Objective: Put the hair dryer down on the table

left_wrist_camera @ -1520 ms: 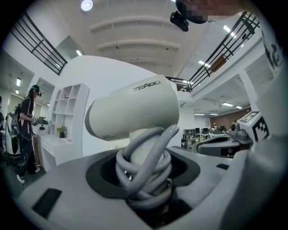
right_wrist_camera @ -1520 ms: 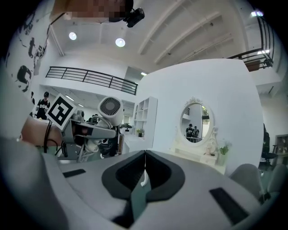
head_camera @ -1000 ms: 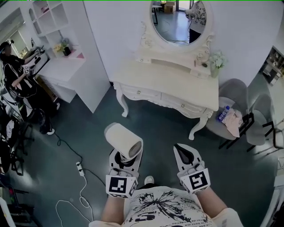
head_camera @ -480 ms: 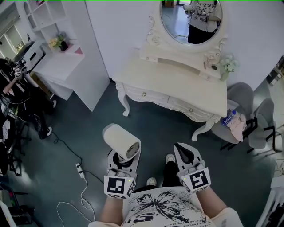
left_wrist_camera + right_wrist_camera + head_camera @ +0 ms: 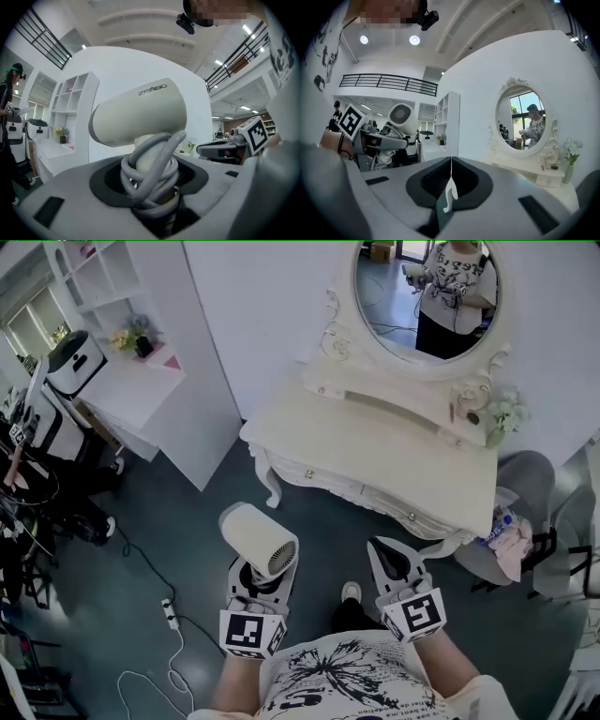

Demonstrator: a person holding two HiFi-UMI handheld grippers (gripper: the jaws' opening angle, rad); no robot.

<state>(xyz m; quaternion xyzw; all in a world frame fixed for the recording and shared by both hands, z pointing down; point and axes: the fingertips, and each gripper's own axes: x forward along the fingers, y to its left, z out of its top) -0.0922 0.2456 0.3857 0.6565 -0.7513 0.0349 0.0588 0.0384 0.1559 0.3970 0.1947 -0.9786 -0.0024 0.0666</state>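
My left gripper is shut on the handle of a cream hair dryer, held upright over the dark floor with its barrel pointing left and away. In the left gripper view the dryer has its grey cord wound around the handle between the jaws. My right gripper is beside it, shut and holding nothing; in the right gripper view its jaws meet along one seam. The white dressing table stands ahead of both grippers, a short way off.
An oval mirror rises behind the dressing table, and a small plant sits at its right end. Grey chairs stand to the right. A white shelf unit and desk are at left. A power strip with cable lies on the floor.
The dressing table and mirror have come nearer and shifted right in the head view. Both grippers keep the same pose, the left still gripping the hair dryer.
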